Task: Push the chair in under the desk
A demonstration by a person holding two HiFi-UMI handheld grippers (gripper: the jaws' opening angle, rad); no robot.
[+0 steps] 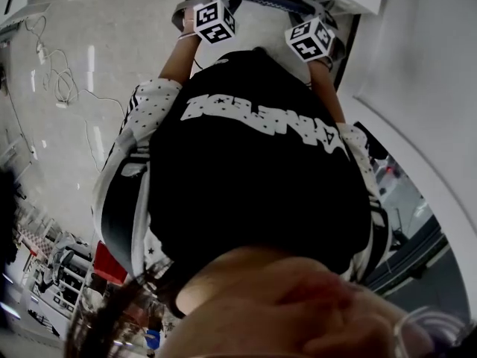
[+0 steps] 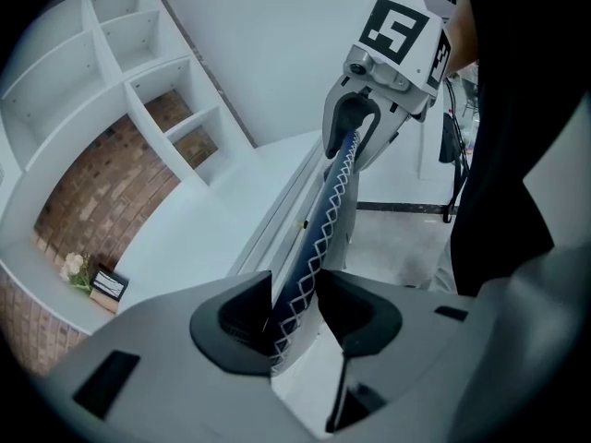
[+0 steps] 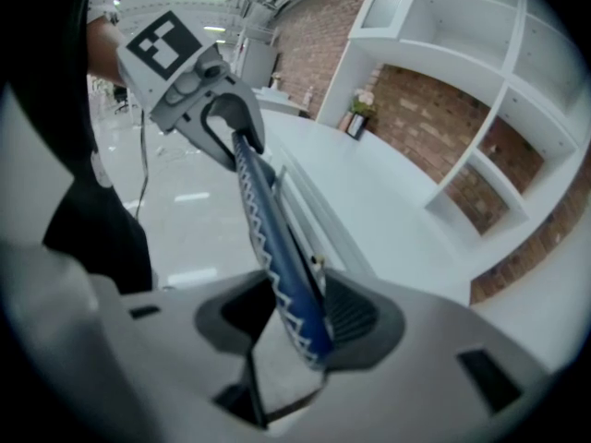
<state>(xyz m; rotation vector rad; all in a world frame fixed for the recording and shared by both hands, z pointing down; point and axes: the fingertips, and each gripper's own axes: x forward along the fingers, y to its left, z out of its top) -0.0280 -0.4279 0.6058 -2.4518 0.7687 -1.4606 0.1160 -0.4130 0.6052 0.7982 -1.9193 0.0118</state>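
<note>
Left gripper view: my left tool (image 2: pixel 295 310) sits astride the top edge of the chair (image 2: pixel 323 220), a dark blue rim with white zigzag stitching, and its jaws are narrowed onto that rim with the pads looking to rest against both sides. Further along the same rim, the other tool clasps it too. In the right gripper view, the right tool (image 3: pixel 294 317) is likewise closed on the blue rim, which lies hard against one pad. The rim runs alongside the front edge of the white bench (image 2: pixel 199 233), just beside it and roughly parallel. Beyond the bench stand white shelves (image 2: pixel 138 58) against a brick wall (image 2: pixel 97 197). The head view shows mostly my own dark shirt, with the two marker cubes at the top, so I cannot see the seat or the legs. I judge the chair is close to home, perhaps fully in. To finish well, I would push both tools forward evenly so the back stays square to the bench. Because the hold is high, I would push level rather than downward to avoid tipping, and stop before the rim strikes the bench edge.
</note>
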